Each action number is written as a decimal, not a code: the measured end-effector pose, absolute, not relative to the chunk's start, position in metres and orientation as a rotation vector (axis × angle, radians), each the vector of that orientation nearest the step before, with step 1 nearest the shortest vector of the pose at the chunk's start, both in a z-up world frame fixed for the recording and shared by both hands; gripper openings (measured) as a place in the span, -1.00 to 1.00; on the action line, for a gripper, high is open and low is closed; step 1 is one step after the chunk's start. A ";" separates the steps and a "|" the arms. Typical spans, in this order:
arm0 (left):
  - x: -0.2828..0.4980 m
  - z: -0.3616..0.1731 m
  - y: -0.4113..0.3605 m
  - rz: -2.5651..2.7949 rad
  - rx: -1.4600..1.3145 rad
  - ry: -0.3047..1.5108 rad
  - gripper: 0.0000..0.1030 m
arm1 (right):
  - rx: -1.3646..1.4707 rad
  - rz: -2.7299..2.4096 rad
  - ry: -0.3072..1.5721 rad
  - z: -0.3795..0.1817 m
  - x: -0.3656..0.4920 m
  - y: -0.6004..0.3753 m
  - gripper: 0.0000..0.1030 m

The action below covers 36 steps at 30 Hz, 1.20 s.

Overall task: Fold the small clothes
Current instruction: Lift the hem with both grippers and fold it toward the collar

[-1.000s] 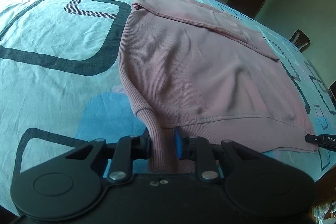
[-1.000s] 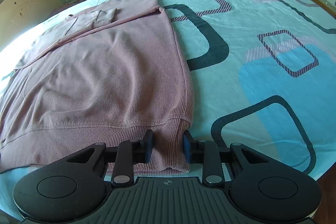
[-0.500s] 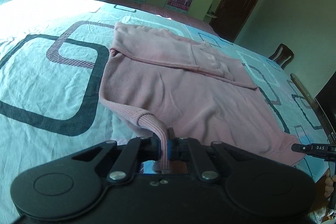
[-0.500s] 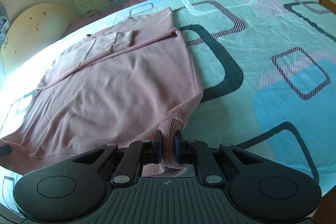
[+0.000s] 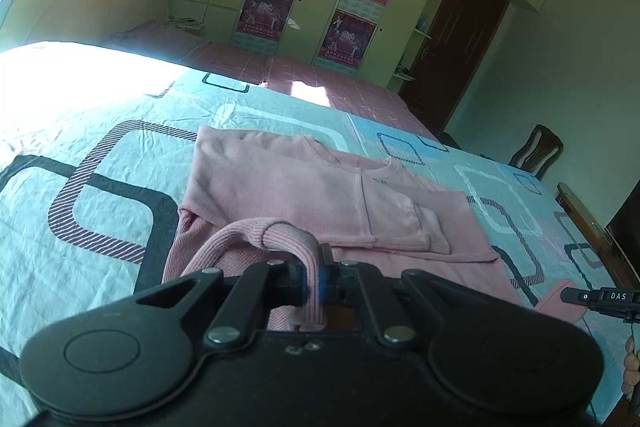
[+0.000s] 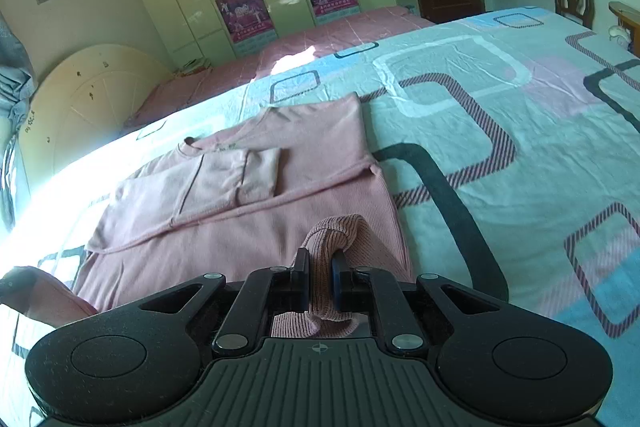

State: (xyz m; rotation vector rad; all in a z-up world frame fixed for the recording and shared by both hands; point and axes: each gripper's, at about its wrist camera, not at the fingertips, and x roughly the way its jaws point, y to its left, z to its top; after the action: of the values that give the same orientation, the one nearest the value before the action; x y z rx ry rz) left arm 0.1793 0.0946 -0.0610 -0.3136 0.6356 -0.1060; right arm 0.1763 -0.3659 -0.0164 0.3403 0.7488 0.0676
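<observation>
A ribbed hem corner of the pink sweater (image 5: pixel 320 195) is pinched by each of the left gripper (image 5: pixel 316 281) and the right gripper (image 6: pixel 320 277), with the folded shoulders lying straight ahead on the bed (image 6: pixel 500 107).

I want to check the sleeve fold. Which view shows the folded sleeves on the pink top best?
The right wrist view: the folded sleeves lie unobstructed on the pink top. The left wrist view shows them too, but partly behind the lifted hem.

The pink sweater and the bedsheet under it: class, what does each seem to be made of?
Pink sweater: apparently a soft, matte rib knit; fine vertical ribs show, and the hem bunches limply where it is pinched. Bedsheet: probably thin woven cotton or a blend, matte, with a printed rectangle pattern and fine creases.
</observation>
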 end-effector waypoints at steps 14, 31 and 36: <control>0.332 -0.060 0.109 0.015 -0.336 0.596 -0.90 | 0.454 0.059 0.724 -0.019 0.358 -0.385 -0.82; 0.415 -0.105 0.117 0.109 -0.221 0.675 0.35 | 0.569 0.021 0.841 -0.085 0.464 -0.408 -0.76; 0.411 -0.102 0.124 0.050 -0.143 0.675 0.35 | 0.508 0.014 0.757 -0.068 0.464 -0.413 0.26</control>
State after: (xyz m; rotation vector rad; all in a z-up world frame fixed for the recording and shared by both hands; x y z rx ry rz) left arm 0.4113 0.1238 -0.1024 -0.1430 0.6753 0.0496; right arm 0.4643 -0.4135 -0.0679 0.5076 0.7573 0.0136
